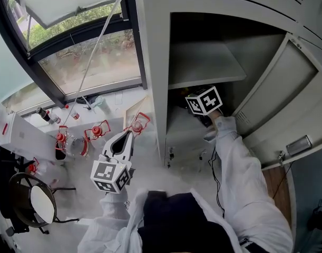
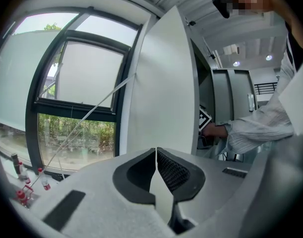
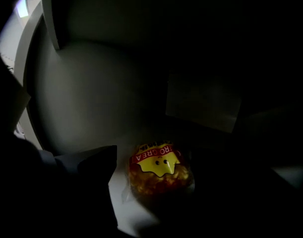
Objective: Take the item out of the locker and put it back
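The grey locker (image 1: 155, 88) stands open with its door (image 1: 276, 104) swung to the right. My right gripper (image 1: 205, 103) reaches into the dark compartment under the shelf (image 1: 208, 62); only its marker cube shows in the head view. In the right gripper view, a clear snack packet (image 3: 158, 175) with a red and yellow label lies on the pale locker floor, in front of my right gripper (image 3: 158, 152). The left finger (image 3: 87, 172) stands apart from the packet by a thin pale strip, and the right finger is lost in the dark. My left gripper (image 1: 130, 134) (image 2: 156, 150) hangs outside the locker, shut and holding nothing.
Several red-capped bottles (image 1: 97, 130) and small items crowd the window ledge to the left. A thin cord (image 1: 97, 46) runs slantwise across the window. A round black-rimmed object (image 1: 34, 204) sits at lower left. The locker's side wall (image 2: 161, 83) rises right ahead of the left gripper.
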`<state>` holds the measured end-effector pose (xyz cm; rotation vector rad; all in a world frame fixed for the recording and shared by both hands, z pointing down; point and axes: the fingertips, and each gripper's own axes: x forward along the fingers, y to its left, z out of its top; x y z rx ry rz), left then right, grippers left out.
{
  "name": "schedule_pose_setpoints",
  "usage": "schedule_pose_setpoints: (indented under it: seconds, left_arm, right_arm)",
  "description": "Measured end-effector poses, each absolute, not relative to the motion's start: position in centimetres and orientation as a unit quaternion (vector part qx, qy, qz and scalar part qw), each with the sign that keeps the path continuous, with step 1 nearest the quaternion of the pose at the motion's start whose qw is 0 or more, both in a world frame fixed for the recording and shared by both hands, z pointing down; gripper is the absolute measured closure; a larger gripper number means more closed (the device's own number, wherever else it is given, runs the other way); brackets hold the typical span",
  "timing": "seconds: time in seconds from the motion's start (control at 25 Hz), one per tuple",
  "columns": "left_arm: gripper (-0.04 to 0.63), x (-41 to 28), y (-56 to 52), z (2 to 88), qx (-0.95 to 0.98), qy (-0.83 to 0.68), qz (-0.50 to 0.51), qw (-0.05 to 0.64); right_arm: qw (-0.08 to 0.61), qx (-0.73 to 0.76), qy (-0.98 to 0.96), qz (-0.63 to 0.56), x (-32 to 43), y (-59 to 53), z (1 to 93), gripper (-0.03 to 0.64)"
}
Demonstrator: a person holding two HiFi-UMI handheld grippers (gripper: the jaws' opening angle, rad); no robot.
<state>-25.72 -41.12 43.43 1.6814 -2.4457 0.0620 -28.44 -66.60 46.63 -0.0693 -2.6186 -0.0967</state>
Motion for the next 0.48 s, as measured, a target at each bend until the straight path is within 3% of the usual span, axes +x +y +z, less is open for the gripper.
schedule_pose_setpoints:
  seconds: [0.48]
  left_arm:
    - [0.580,-26.3,-40.9,43.5,0.570,-0.817,0.016,0.087]
  right_arm:
    - [0.325,-0.032,-0.944,-0.038,-29.0,-66.7,48.7,0.169]
